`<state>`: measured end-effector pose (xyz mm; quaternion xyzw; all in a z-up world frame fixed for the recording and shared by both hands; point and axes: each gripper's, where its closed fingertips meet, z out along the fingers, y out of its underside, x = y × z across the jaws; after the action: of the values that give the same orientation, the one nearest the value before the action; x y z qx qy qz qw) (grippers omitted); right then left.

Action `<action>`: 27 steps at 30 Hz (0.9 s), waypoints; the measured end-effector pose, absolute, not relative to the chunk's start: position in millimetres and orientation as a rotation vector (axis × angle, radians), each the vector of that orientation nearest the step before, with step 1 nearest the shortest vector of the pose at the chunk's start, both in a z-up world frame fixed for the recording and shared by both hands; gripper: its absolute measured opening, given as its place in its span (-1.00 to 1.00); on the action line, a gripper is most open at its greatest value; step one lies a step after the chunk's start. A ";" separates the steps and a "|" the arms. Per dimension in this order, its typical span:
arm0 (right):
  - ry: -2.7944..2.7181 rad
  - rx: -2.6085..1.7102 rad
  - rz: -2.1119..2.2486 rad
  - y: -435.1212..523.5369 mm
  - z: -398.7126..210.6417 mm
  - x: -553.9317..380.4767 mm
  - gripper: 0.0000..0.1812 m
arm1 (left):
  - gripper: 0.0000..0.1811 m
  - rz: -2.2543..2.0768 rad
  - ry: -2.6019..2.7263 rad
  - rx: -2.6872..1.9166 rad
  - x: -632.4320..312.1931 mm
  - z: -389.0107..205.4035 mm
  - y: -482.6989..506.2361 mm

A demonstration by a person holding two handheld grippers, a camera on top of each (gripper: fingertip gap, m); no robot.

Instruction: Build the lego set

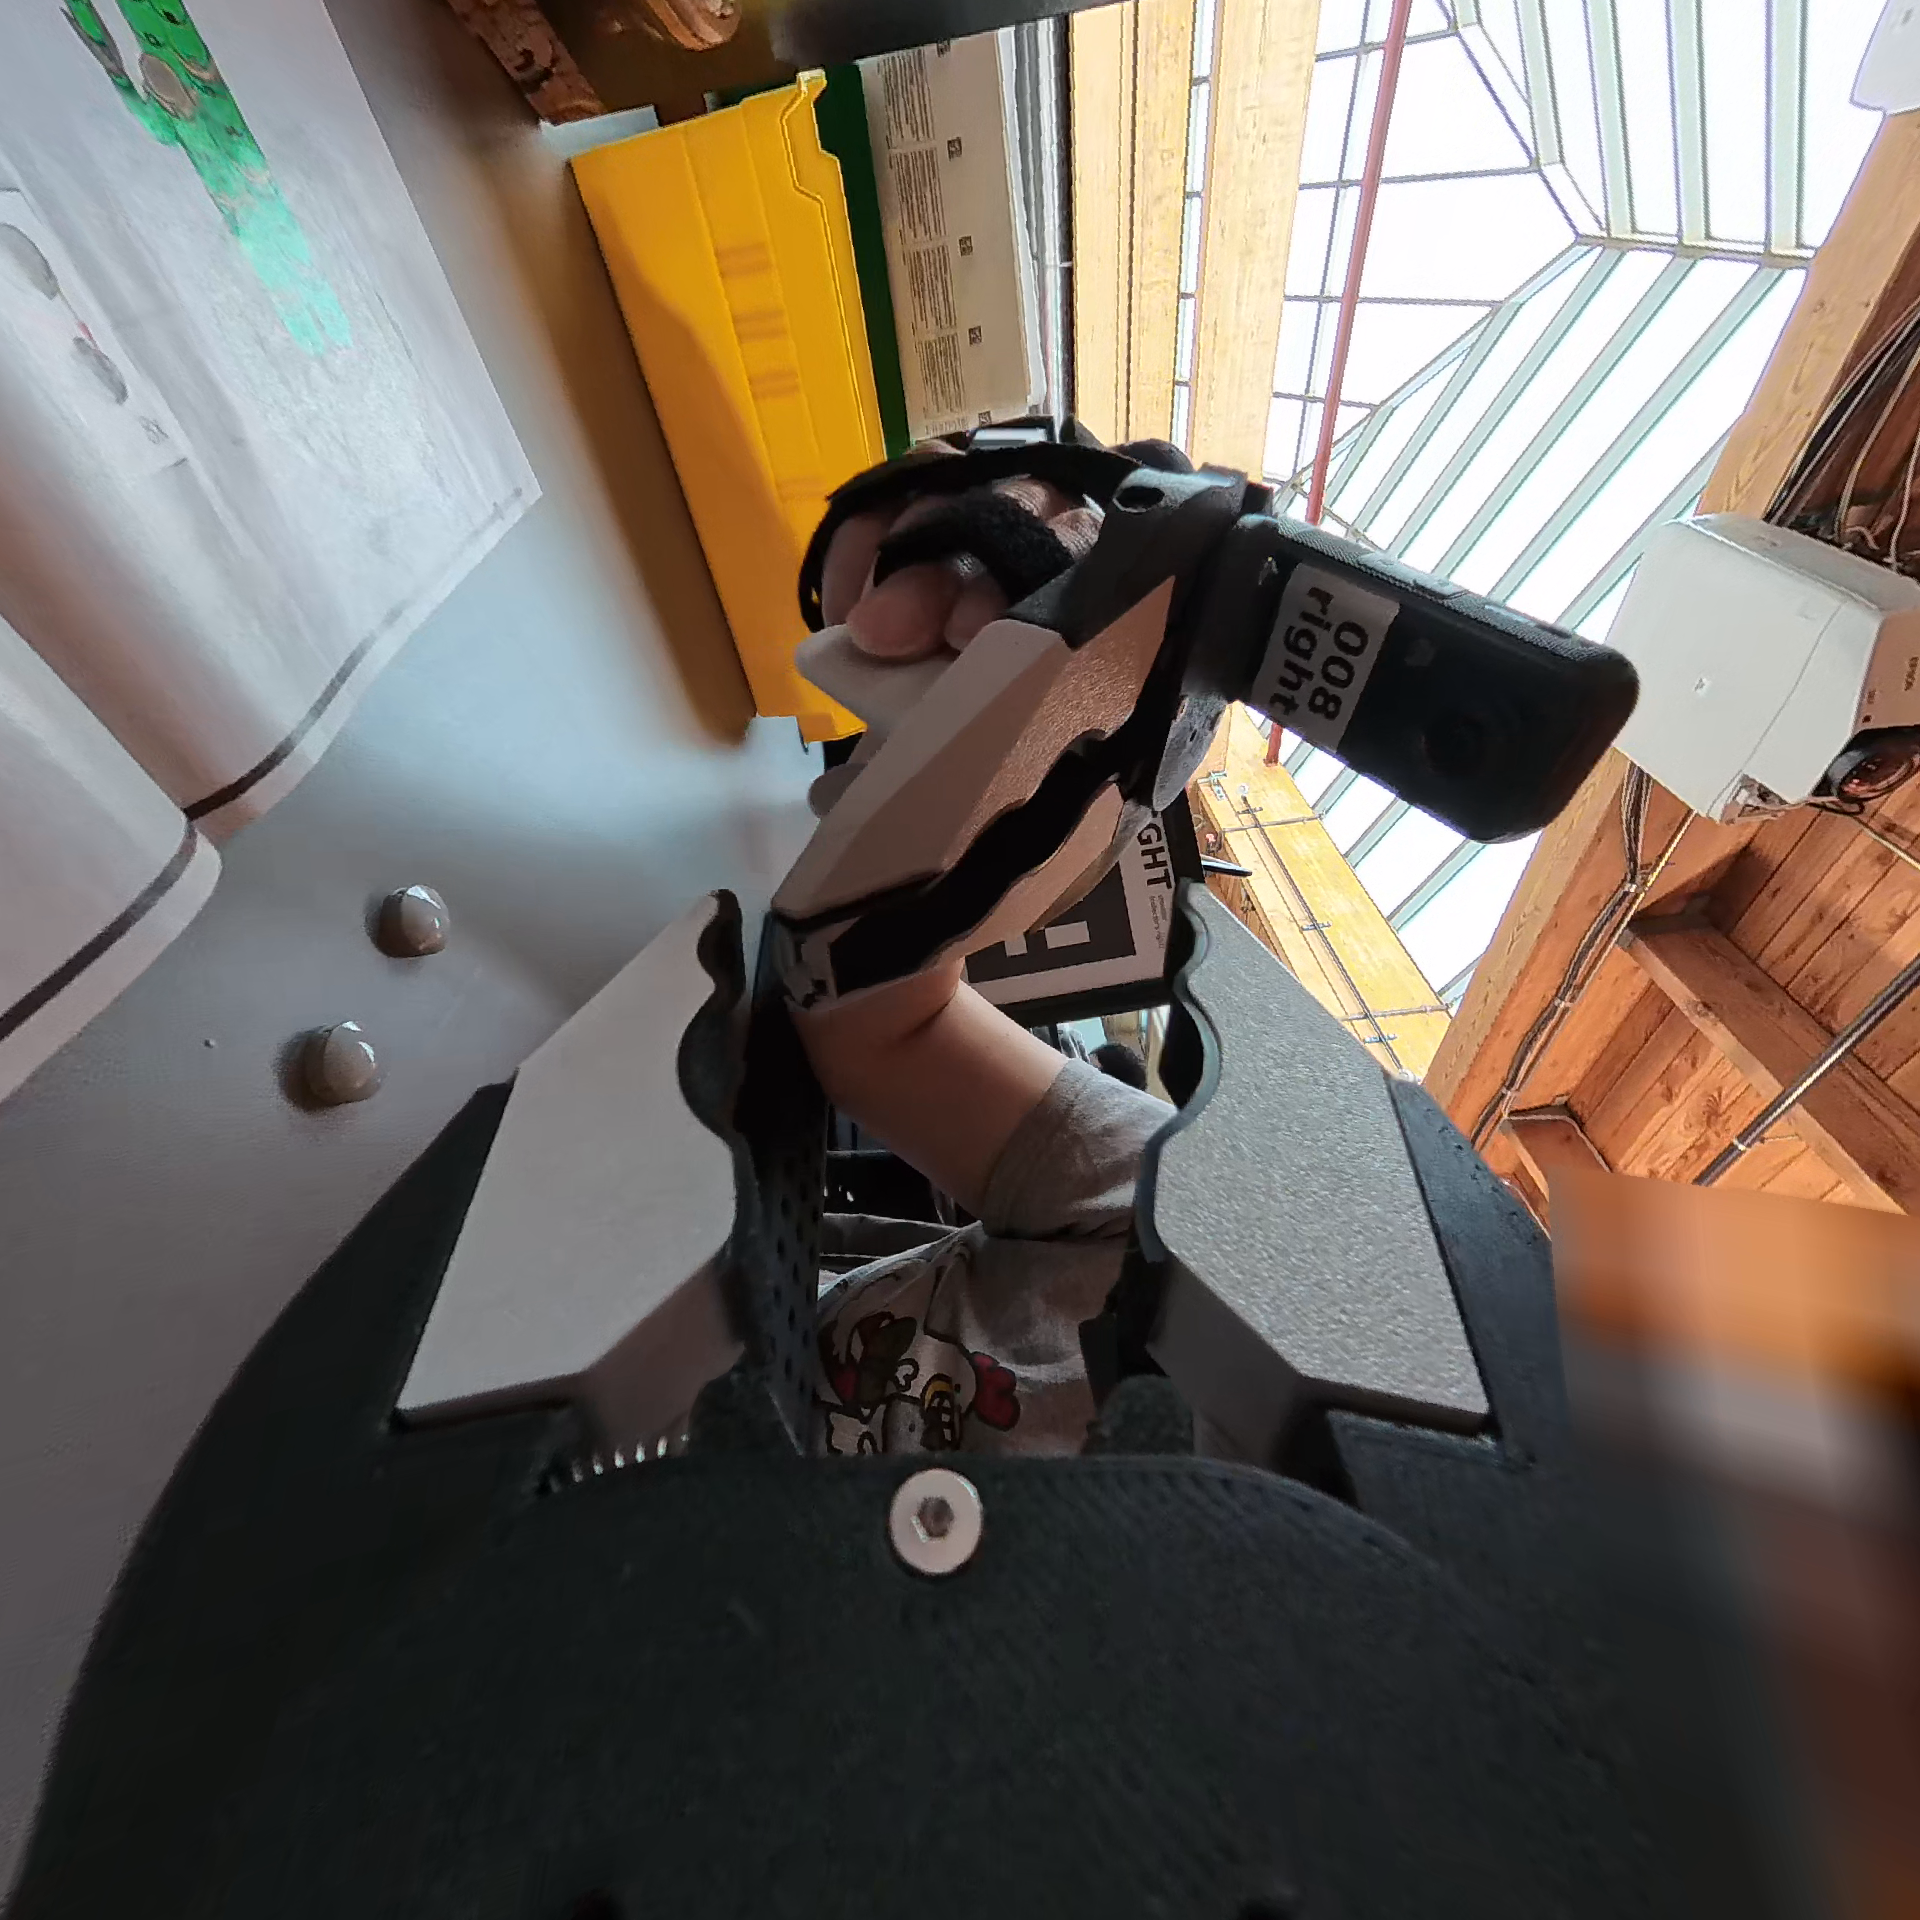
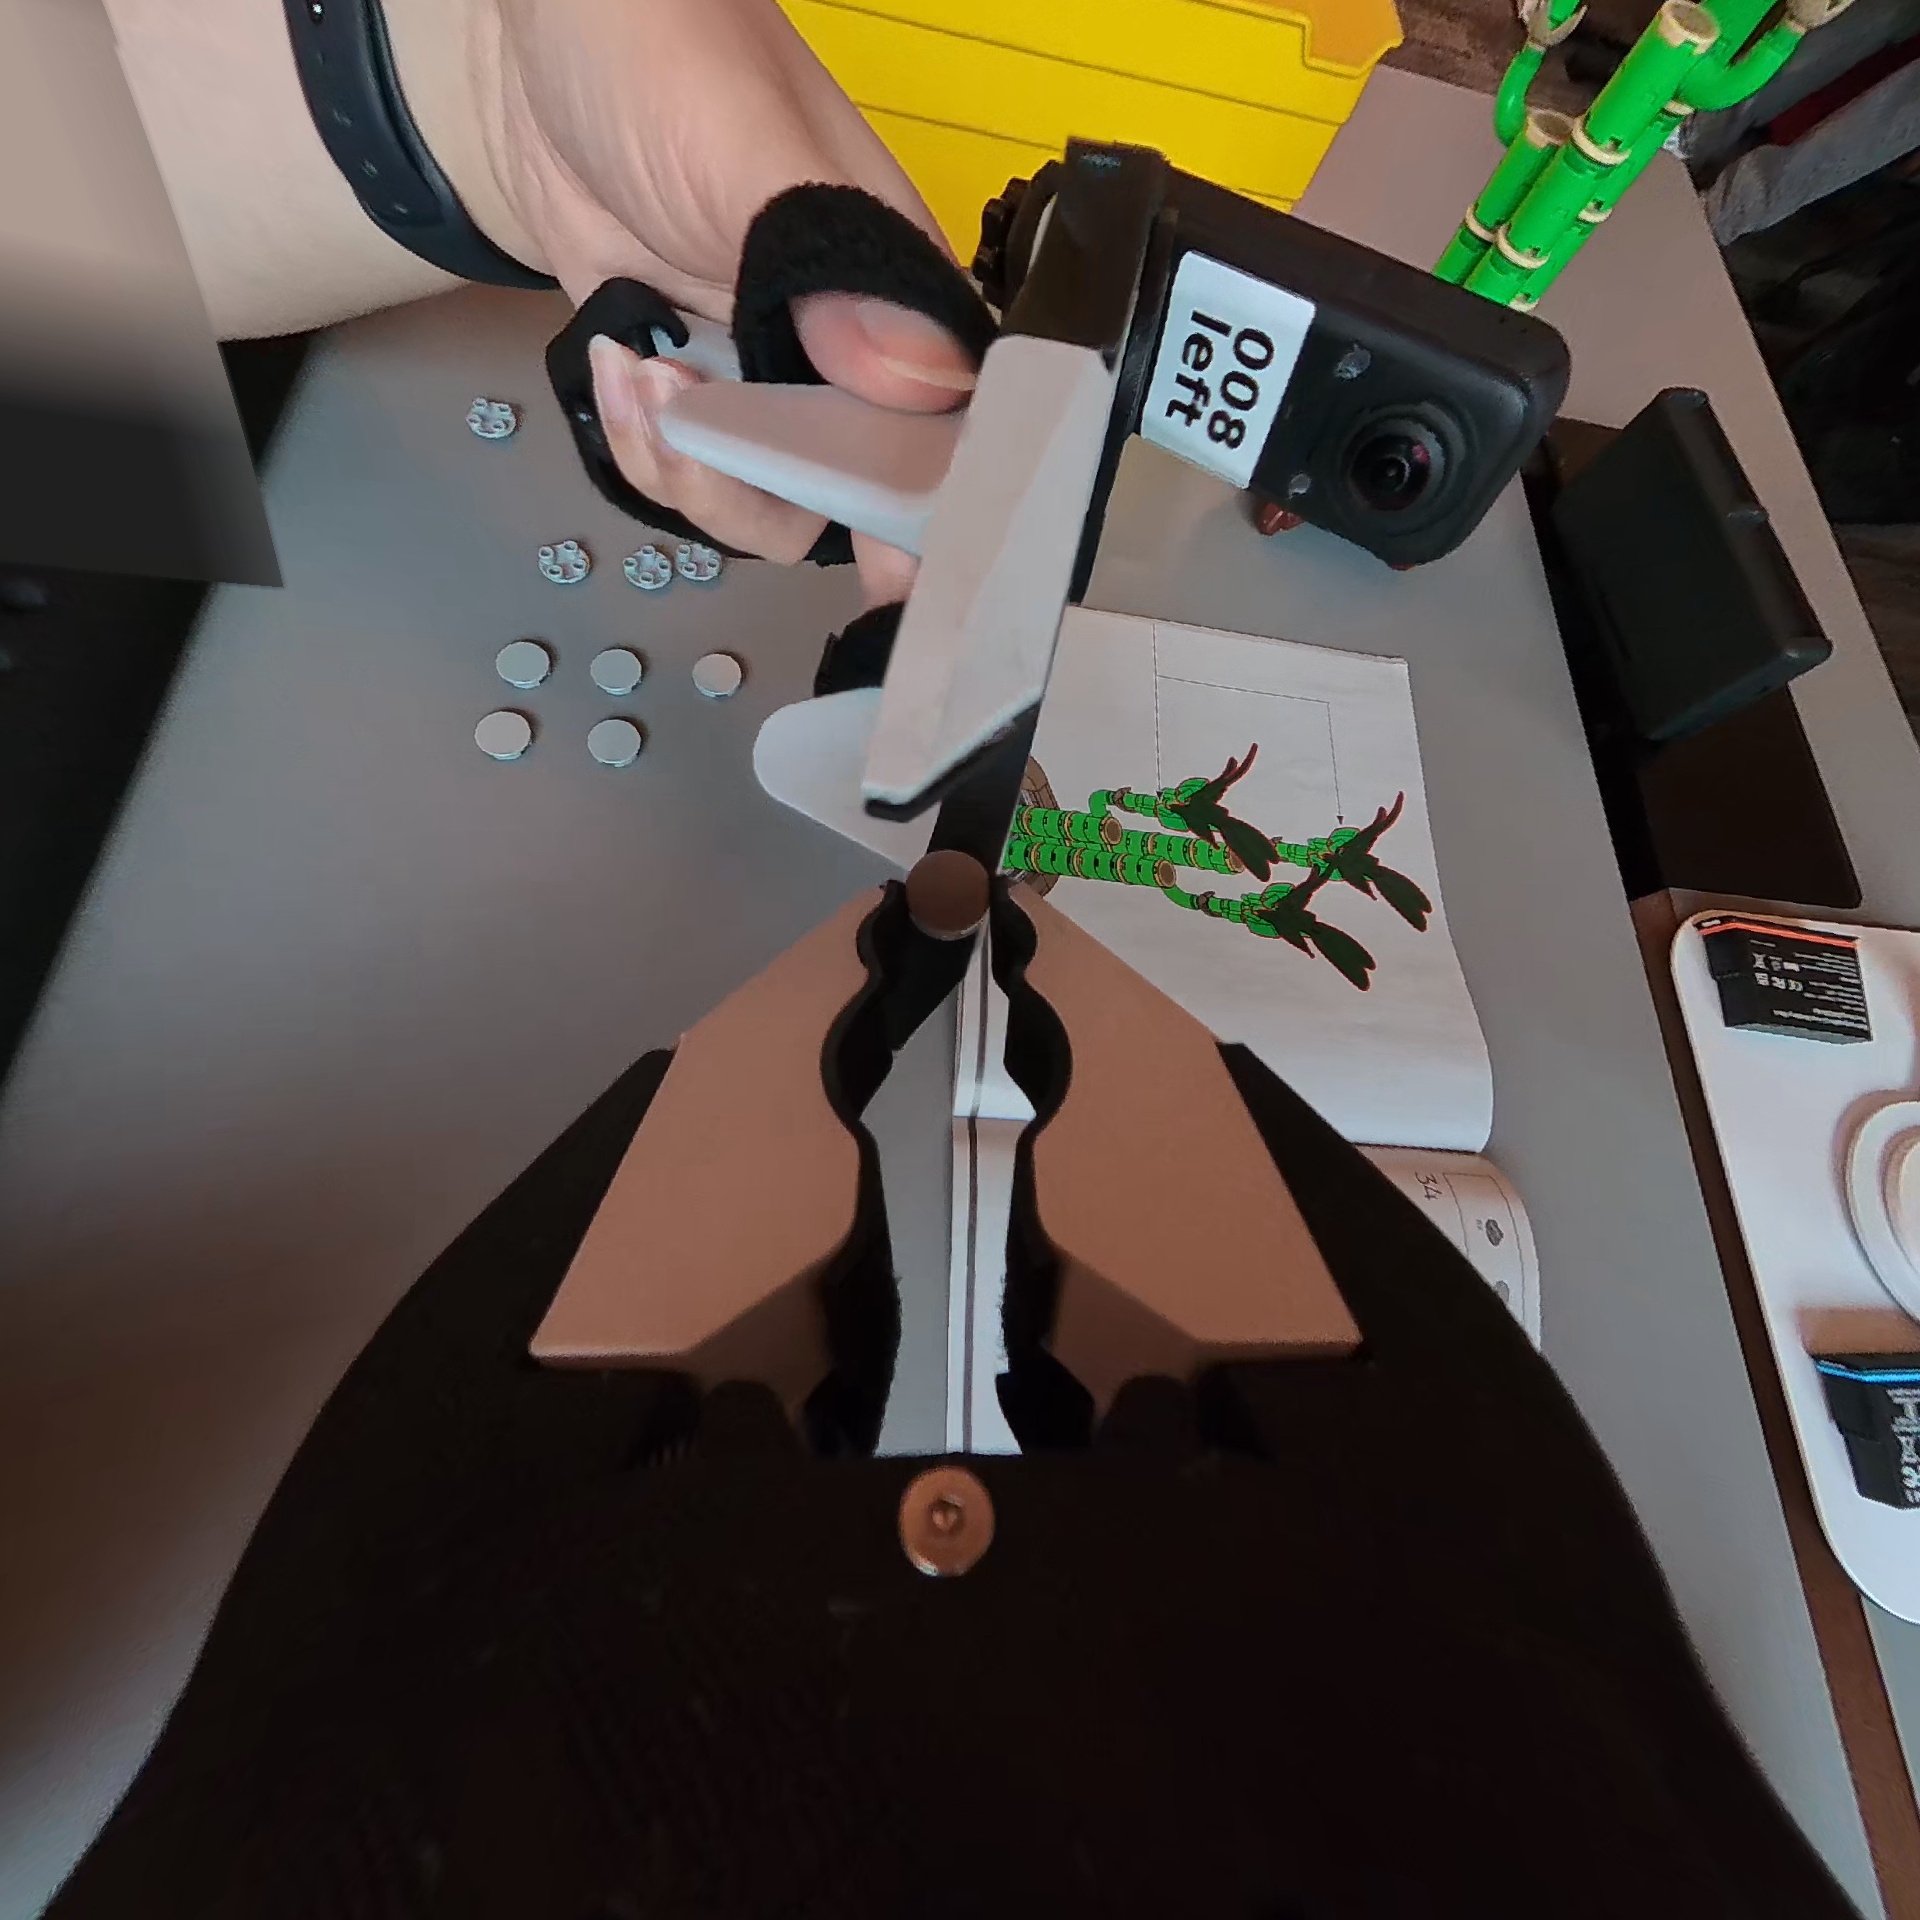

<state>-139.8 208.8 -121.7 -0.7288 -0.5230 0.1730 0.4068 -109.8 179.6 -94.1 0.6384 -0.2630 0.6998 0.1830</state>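
My right gripper (image 2: 951,914) is closed to a narrow gap on a small round grey tile (image 2: 945,896), held at its fingertips above the table. My left gripper (image 1: 956,925) is open wide and holds nothing that I can see. In the right wrist view the left gripper (image 2: 914,800) reaches in from above, and the black edge of one of its fingers runs down beside the tile. In the left wrist view the right gripper's tip (image 1: 795,956) sits against my left finger. The open instruction booklet (image 2: 1247,831) lies under both.
Loose round grey tiles (image 2: 613,670) and studded round plates (image 2: 566,561) lie on the grey table (image 2: 312,935) at left. A green bamboo model (image 2: 1558,135) and a yellow box (image 2: 1091,83) stand at the back. A black box (image 2: 1683,561) and a white tray (image 2: 1766,1143) are at right. Less than 4 cm separates the two grippers' tips.
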 end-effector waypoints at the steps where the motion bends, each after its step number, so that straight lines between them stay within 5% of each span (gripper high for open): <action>1: -1.320 -1.841 0.427 208.4 -120.8 -138.5 -0.84 | -0.15 1.977 -0.742 1.808 -110.3 -94.9 181.6; 14: -1.313 -1.832 0.341 208.0 -108.8 -127.2 -0.84 | -0.73 2.028 -0.794 1.874 -109.2 -101.5 195.8; 27: -1.302 -1.821 0.329 209.0 -105.1 -126.1 -0.83 | -0.93 2.036 -0.859 1.893 -110.1 -101.6 196.3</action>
<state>-126.1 209.0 -105.1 -0.7282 -0.5208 0.1315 0.4256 -110.1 196.3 -101.6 0.6462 -0.2932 0.6950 0.1160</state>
